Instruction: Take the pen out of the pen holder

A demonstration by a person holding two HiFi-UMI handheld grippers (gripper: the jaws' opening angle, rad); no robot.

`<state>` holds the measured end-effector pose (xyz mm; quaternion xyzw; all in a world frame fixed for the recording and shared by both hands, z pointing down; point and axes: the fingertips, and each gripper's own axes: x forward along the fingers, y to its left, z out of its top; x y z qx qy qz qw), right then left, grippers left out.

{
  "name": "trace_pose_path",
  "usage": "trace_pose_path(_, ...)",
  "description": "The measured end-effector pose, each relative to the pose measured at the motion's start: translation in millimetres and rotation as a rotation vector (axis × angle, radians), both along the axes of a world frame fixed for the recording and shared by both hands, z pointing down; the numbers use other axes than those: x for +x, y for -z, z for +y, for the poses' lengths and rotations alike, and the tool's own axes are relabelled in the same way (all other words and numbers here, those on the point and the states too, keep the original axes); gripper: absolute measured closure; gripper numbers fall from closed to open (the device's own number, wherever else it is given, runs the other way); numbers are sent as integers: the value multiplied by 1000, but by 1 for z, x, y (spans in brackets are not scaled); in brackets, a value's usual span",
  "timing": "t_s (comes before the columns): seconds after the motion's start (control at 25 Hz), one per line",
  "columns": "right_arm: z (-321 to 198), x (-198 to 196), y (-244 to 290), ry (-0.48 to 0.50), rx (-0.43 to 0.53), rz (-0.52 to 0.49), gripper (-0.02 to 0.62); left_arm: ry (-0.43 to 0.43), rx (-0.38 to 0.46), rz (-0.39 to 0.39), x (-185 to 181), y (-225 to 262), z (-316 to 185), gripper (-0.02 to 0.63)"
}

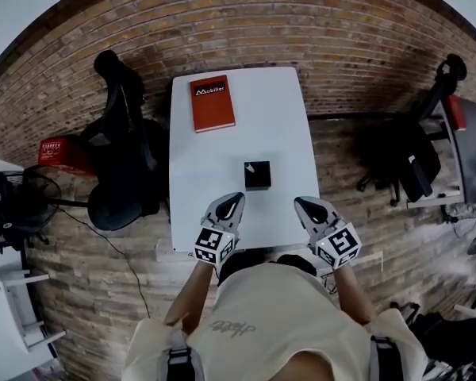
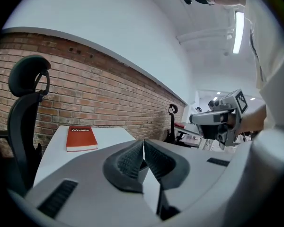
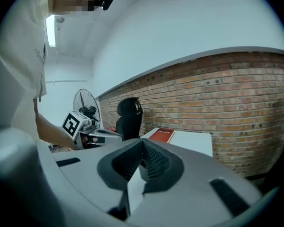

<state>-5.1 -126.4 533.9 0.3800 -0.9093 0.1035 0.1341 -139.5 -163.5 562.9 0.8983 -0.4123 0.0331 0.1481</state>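
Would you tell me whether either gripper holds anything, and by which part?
Nothing is held: the left gripper and the right gripper are both shut and empty.

a small black square pen holder (image 1: 257,175) stands upright near the middle of the white table (image 1: 214,173).

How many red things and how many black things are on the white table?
Red: 1, the book
Black: 1, the pen holder
Total: 2
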Motion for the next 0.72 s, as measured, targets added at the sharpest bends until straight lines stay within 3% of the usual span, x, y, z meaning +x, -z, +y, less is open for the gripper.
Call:
trace_pose_path(0.28, -21, -1, -5, -47, -29, 7, 588, -62, -15, -5, 4, -6, -34, 583)
trace_pose_path(0.72, -41, -2, -7, 79, -11, -30, 588, 32, -37, -19, 9, -3, -45, 583)
